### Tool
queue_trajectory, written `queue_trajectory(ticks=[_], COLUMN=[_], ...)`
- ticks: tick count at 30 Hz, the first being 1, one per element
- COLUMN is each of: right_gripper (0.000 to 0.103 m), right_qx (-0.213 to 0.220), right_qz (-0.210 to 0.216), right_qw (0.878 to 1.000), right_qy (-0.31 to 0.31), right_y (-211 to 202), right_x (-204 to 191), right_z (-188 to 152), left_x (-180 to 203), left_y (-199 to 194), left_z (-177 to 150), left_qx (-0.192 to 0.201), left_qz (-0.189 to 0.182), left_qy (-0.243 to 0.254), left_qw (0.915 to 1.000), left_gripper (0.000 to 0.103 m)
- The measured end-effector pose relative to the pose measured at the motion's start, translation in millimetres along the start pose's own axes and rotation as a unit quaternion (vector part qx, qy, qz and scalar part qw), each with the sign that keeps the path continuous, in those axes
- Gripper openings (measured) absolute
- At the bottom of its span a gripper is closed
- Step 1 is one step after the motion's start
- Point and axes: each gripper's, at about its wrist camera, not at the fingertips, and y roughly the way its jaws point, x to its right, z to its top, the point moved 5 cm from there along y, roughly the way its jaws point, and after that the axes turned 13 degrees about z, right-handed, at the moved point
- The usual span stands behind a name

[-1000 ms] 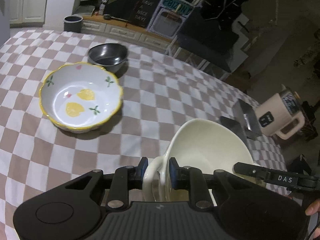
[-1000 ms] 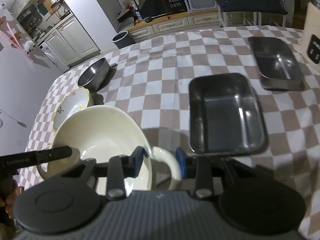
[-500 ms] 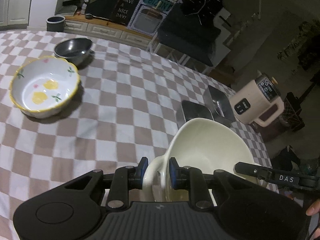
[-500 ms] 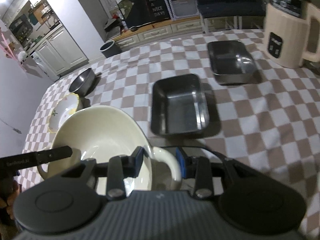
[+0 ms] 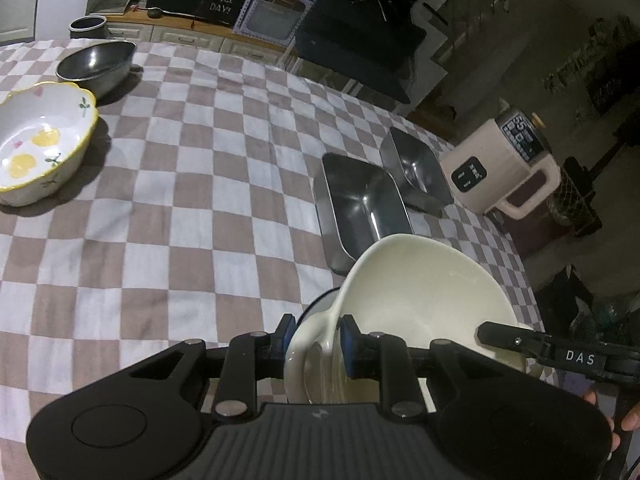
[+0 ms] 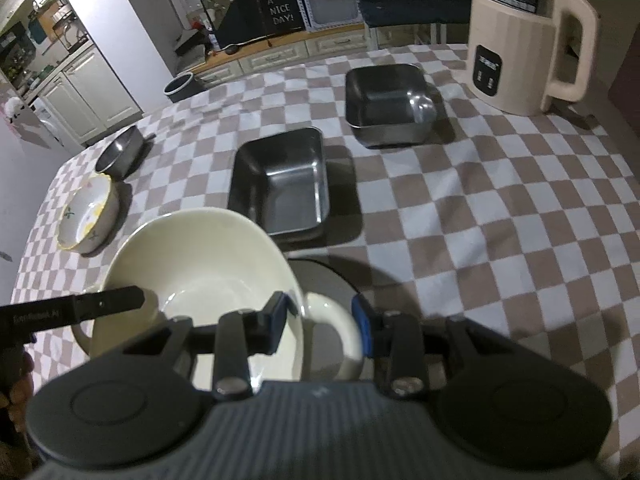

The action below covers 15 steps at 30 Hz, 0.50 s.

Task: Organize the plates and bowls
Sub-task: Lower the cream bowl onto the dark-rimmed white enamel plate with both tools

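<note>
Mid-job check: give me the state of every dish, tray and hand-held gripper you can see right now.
Cream bowl: empty, held at both handles.
Left hand-held gripper: clamped on one handle.
Right hand-held gripper: around the other handle.
Lemon bowl: upright, empty.
Round steel bowl: upright, empty.
Near steel tray: empty.
Far steel tray: empty.

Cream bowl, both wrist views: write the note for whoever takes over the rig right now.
Left gripper: shut on one handle of the cream bowl.
Right gripper: shut on its other handle; bowl is carried between both, above the checked tablecloth.
Below it lies a dark round plate.
On the table: lemon bowl, round steel bowl, two steel trays, kettle.
Done: cream bowl lifted.
Left: set it down, probably near the trays; group the rest.
</note>
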Motion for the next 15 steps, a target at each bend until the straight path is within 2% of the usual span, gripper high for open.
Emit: queue_trajectory(ticks=[8, 15], right_gripper=[0.041, 0.041], right_qx=[-0.024, -0.034], right_qz=[-0.014, -0.022], right_qw=[1.000, 0.999], right_qy=[-0.004, -0.009], right_y=[6.9, 11.6], right_x=[6.6, 5.4], right_z=[-5.0, -3.9], left_x=[0.8, -1.7], left_y=[18.2, 23.6], left_z=[-8.1, -10.7], left_qx=[-0.024, -0.027], left_qz=[0.005, 0.013], left_qy=[0.001, 0.004], left_qw=[0.9997, 0.9995], left_gripper=[0.027, 0.029])
